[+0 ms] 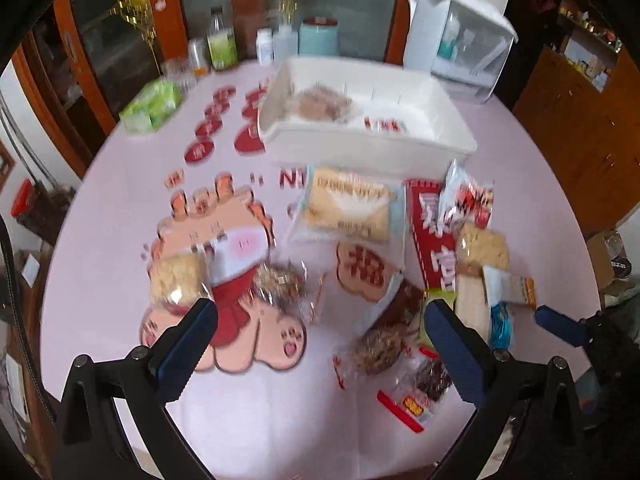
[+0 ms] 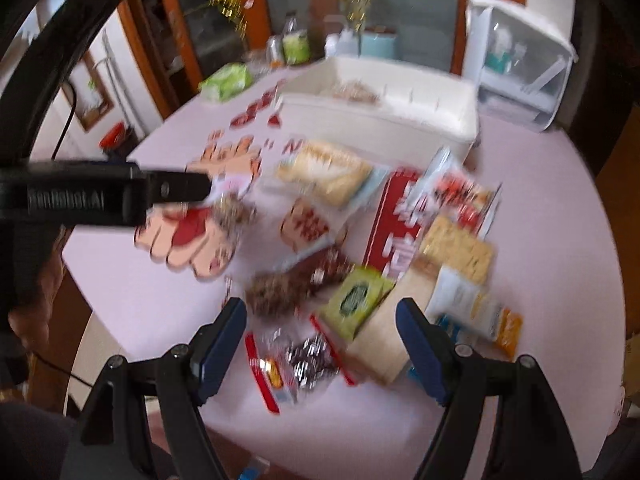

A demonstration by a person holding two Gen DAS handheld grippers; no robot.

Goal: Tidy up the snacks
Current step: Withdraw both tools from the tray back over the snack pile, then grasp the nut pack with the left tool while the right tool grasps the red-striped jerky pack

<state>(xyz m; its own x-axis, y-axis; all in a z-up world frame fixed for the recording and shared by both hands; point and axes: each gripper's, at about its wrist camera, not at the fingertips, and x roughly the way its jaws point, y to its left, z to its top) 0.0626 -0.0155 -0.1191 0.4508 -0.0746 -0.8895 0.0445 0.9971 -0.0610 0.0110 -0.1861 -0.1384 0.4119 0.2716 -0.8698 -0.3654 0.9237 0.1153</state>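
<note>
Most of the snacks lie loose on the round pink counter [image 1: 120, 200], and only a packet or two sits in the white bin [image 1: 448, 136] at 12 o'clock, so the sorting looks barely begun. The step in hand appears to be the reach toward the next pick.

The left gripper [image 1: 320, 344] has its fingers spread wide with nothing between them. It points down over the near-left part of the spread, where a pale puffed-rice packet [image 1: 176, 280] lies at 10 o'clock of it and a brown nut-brittle packet [image 1: 280, 284] just beyond its gap. The right gripper [image 2: 322, 344] also stands open and empty above a clear packet of dark foil candies with red trim [image 2: 304, 364], which lies straight between its fingers. A green tea packet [image 2: 356, 300] is just past it at 1 o'clock, resting against a beige box [image 2: 388, 344].

Both views are blurred, so exact edges are hard to read.

For the next move, my judgement is that the right gripper should drop until its fingers straddle the candy packet, close on it, then carry it to the bin. The packet is flat and slippery, so a low pinch at one edge seems wise.
</note>
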